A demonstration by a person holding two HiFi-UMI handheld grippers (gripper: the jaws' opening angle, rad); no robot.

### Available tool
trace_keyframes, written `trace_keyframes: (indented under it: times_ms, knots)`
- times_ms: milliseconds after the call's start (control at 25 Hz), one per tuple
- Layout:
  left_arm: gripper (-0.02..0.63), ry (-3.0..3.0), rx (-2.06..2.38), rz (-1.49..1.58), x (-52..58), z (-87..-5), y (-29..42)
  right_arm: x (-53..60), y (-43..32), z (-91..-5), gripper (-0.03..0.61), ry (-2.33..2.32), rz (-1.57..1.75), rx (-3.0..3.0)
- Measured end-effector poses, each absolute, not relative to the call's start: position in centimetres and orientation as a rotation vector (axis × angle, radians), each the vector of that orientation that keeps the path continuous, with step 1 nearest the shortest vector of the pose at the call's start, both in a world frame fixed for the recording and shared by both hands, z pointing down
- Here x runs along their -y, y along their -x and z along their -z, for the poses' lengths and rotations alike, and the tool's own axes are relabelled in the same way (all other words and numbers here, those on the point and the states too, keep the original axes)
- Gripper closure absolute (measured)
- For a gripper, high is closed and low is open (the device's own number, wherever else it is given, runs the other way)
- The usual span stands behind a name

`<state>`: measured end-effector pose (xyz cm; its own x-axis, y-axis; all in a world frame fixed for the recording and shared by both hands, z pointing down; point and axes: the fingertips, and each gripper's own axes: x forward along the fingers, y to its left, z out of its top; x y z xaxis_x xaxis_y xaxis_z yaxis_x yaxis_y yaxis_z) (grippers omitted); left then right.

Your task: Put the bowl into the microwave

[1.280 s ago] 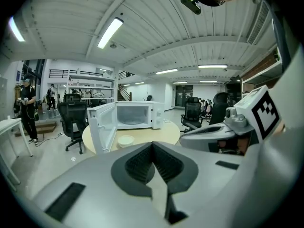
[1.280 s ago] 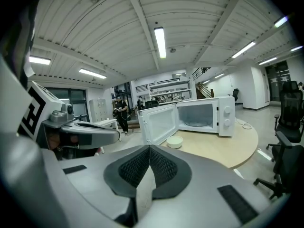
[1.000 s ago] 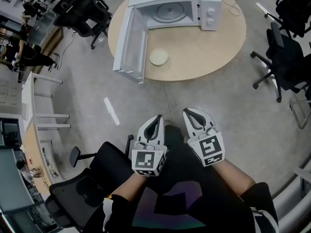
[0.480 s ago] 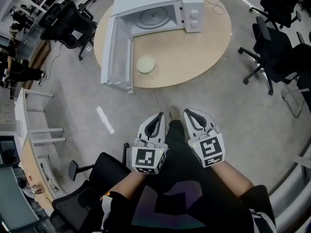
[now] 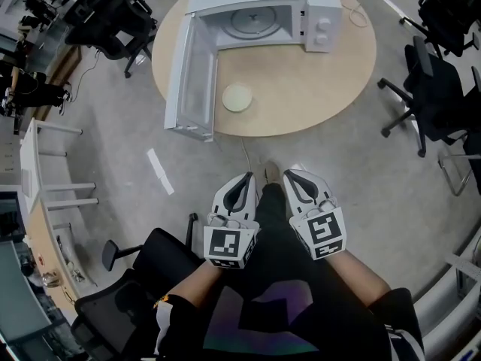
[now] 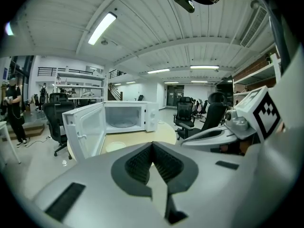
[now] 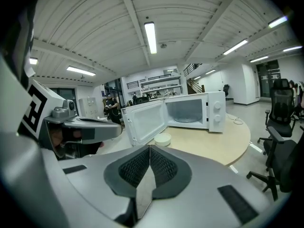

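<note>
A pale, shallow bowl point(image 5: 237, 97) sits on the round wooden table point(image 5: 316, 89), just in front of the white microwave point(image 5: 259, 10), whose door point(image 5: 189, 81) hangs wide open to the left. The bowl point(image 7: 162, 139) and microwave point(image 7: 190, 110) also show in the right gripper view, and the microwave point(image 6: 124, 118) in the left gripper view. Both grippers are held low near my body, well short of the table. My left gripper point(image 5: 242, 187) is shut with nothing in it. My right gripper point(image 5: 294, 177) is shut and empty too.
Black office chairs stand at the right point(image 5: 436, 89) and upper left point(image 5: 113, 17) of the table, and another point(image 5: 143, 277) is right behind my left arm. A white strip point(image 5: 159, 171) lies on the grey floor. A cable point(image 5: 359, 13) trails from the microwave.
The table and microwave have shifted slightly right and down in the head view as my head moved. Both grippers keep their place, still shut.
</note>
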<state>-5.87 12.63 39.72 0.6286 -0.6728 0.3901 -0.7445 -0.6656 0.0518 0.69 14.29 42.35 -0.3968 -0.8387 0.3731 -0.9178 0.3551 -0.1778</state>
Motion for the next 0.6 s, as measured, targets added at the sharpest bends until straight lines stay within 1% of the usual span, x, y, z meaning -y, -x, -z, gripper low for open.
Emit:
trace_keyframes:
  times_ms: [600]
  knots:
    - [0.568, -2.624, 1.135, -0.413, -3.2, -39.8, 4.8, -5.6, -1.1, -42.8, 0.563, -1.531, -0.546, 2.331]
